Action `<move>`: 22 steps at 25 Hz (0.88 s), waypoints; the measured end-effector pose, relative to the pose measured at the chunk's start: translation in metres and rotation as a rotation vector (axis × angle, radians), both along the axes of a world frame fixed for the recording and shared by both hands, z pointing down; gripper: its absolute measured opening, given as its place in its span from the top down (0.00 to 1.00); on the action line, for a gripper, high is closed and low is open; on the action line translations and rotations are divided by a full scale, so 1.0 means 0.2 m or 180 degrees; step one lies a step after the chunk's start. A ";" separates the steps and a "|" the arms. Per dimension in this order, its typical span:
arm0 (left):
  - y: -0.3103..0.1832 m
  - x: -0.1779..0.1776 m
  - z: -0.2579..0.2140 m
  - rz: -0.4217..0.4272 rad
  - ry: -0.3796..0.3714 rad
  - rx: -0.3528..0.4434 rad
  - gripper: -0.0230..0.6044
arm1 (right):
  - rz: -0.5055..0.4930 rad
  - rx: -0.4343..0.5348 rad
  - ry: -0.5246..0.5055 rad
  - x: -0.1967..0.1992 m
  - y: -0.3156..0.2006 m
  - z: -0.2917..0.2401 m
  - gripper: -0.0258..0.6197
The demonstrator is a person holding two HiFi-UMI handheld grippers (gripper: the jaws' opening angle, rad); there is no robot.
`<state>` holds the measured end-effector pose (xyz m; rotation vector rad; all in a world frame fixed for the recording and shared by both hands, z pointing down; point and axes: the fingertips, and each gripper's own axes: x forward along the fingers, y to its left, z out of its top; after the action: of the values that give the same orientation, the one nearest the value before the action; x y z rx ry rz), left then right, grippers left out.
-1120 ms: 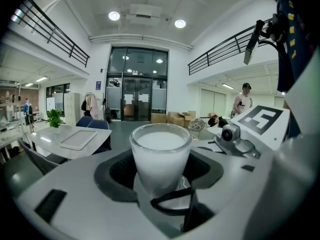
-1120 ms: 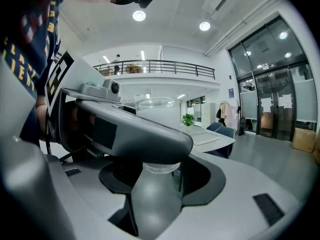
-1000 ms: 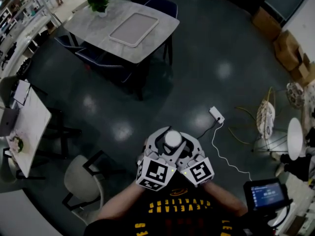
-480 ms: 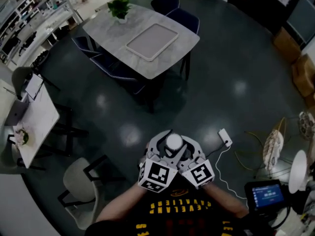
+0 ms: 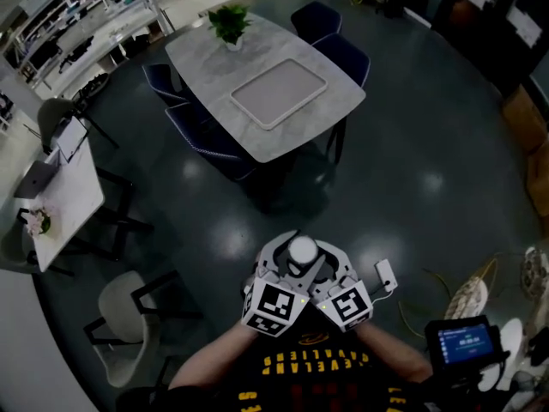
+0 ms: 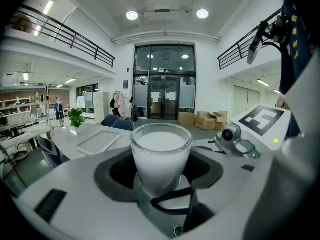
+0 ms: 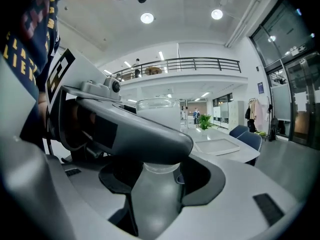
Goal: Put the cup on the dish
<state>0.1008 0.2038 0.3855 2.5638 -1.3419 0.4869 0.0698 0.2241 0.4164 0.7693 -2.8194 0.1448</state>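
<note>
A white cup with a clear glass rim is carried chest-high over the dark floor, between both grippers. My left gripper and right gripper meet around it from either side. In the left gripper view the cup stands upright in the round notch of the left gripper. In the right gripper view the cup is half hidden behind the other gripper's jaw, above the right gripper. A pale rectangular tray lies on the grey table far ahead.
A potted plant stands at the table's far end, with dark blue chairs around it. A white chair and a white side table are at the left. A power strip with its cable lies on the floor at the right.
The table with the tray has drifted rightward toward the middle of the head view and looks nearer. Both grippers keep the cup in the same hold.
</note>
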 end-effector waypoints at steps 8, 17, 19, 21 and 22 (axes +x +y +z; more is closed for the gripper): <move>-0.20 0.23 0.00 -0.0067 0.0004 -0.0010 0.55 | -0.0064 0.0011 0.0004 0.23 -0.20 0.00 0.61; -0.39 0.36 0.05 0.0030 -0.0025 -0.0063 0.55 | 0.0018 -0.0048 0.0009 0.36 -0.39 0.05 0.61; -0.45 0.40 0.08 0.0073 -0.0025 -0.0061 0.55 | 0.0052 -0.0057 0.0006 0.39 -0.46 0.06 0.61; -0.53 0.42 0.10 0.0109 0.0000 -0.0057 0.55 | 0.0068 -0.0052 0.0024 0.41 -0.54 0.08 0.61; -0.57 0.43 0.11 0.0115 0.0018 -0.0066 0.55 | 0.0068 -0.0052 0.0043 0.42 -0.58 0.09 0.61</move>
<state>0.1871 0.0903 0.4082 2.5748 -1.2839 0.4970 0.1534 0.1088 0.4338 0.7942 -2.7944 0.1653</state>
